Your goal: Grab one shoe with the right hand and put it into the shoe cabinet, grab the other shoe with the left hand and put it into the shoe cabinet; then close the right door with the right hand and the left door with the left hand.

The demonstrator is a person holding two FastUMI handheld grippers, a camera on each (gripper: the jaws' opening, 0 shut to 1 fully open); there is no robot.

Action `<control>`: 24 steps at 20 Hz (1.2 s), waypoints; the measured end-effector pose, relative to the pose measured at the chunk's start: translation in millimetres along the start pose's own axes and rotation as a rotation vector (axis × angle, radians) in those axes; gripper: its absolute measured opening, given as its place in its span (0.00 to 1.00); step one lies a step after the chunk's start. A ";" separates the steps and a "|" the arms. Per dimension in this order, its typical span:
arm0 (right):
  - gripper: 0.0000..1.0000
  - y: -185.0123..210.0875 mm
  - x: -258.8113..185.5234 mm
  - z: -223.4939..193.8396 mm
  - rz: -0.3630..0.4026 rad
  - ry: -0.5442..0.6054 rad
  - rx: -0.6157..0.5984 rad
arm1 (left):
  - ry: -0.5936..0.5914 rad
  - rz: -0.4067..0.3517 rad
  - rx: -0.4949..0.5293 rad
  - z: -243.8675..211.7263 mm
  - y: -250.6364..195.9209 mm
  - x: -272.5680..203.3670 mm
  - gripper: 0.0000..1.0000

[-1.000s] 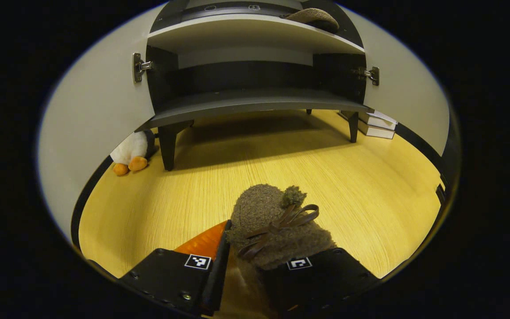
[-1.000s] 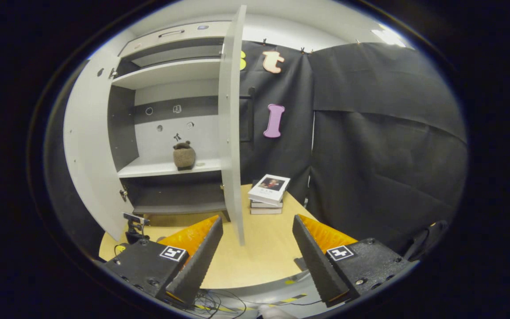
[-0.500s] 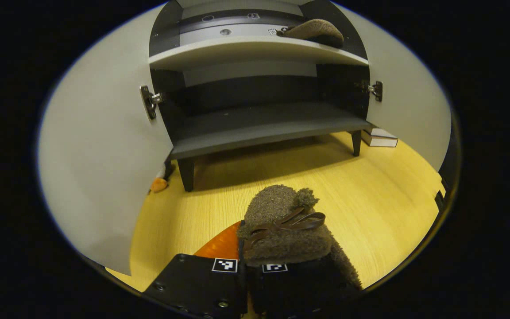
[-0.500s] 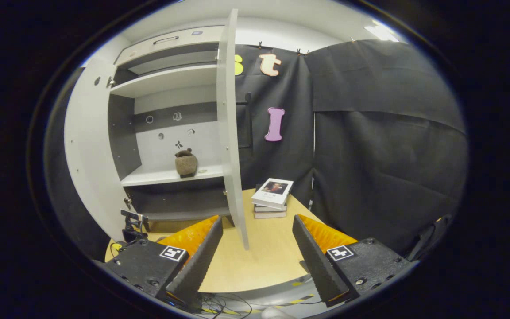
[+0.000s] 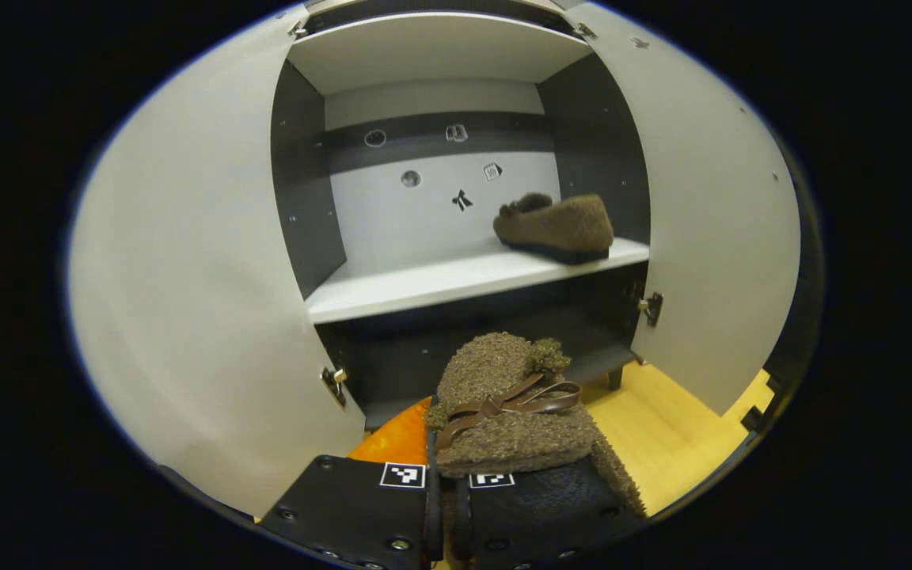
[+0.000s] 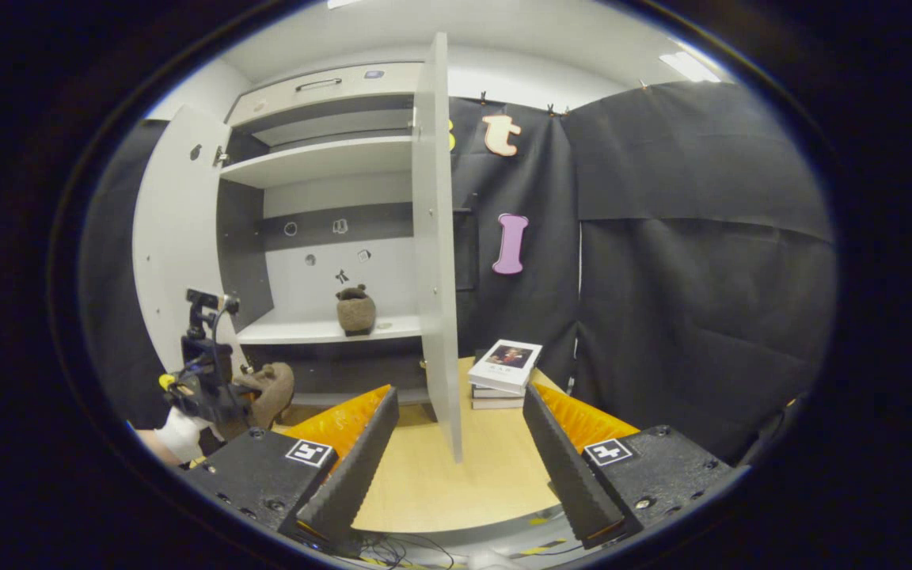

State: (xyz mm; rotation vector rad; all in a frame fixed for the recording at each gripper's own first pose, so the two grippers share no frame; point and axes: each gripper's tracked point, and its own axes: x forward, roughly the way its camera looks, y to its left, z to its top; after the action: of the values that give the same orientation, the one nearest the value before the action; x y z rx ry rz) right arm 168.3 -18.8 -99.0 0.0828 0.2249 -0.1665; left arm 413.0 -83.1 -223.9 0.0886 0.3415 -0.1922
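Observation:
A fuzzy brown shoe (image 5: 503, 396) with a ribbon bow is held off the floor in front of the open shoe cabinet (image 5: 456, 277), and my left gripper (image 5: 452, 455) is shut on its rear rim. The other brown shoe (image 5: 555, 229) lies on the white middle shelf (image 5: 424, 285), toward the right. Both white doors stand open, the left door (image 5: 187, 301) and the right door (image 5: 709, 237). In the right gripper view, my right gripper (image 6: 456, 455) is open and holds nothing, back from the cabinet and facing the edge of the right door (image 6: 436, 237). The left gripper (image 6: 207, 392) with its shoe (image 6: 270, 388) is low at the left, and the shelved shoe (image 6: 355, 309) is beyond.
A stack of books (image 6: 506, 370) lies on the wooden floor (image 6: 440, 475) right of the cabinet, behind the right door. A dark lower shelf (image 5: 488, 348) sits under the white one. A hand (image 6: 175, 435) holds the left gripper. Black cloth hangs to the right.
My left gripper has risen and tilted up with the shoe, from floor level to facing the white middle shelf. The right gripper has barely shifted; the left gripper now shows in its view.

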 end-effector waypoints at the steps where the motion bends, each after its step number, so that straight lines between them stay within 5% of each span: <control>1: 1.00 -0.4 2.0 -0.4 0.004 0.000 0.007 | -0.022 0.004 -0.012 20.7 2.0 2.2 0.14; 7: 1.00 -16.6 16.8 0.1 -0.004 -0.003 0.022 | -0.146 0.081 -0.026 126.6 19.7 46.0 0.14; 13: 1.00 -37.6 27.3 7.0 -0.036 -0.001 0.032 | -0.175 0.122 -0.105 184.9 34.7 123.1 0.14; 17: 0.99 -50.0 38.6 26.2 -0.066 -0.016 0.020 | -0.146 0.166 -0.110 200.6 48.5 173.5 0.15; 24: 1.00 -62.8 44.8 15.4 -0.099 0.028 0.003 | 0.018 0.180 -0.059 160.2 51.4 246.0 0.14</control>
State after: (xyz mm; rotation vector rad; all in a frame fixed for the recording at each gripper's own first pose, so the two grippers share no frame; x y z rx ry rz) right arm 203.8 -89.0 -98.3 0.0766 0.2571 -0.2639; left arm 702.7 -94.2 -154.6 0.0628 0.3554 -0.0032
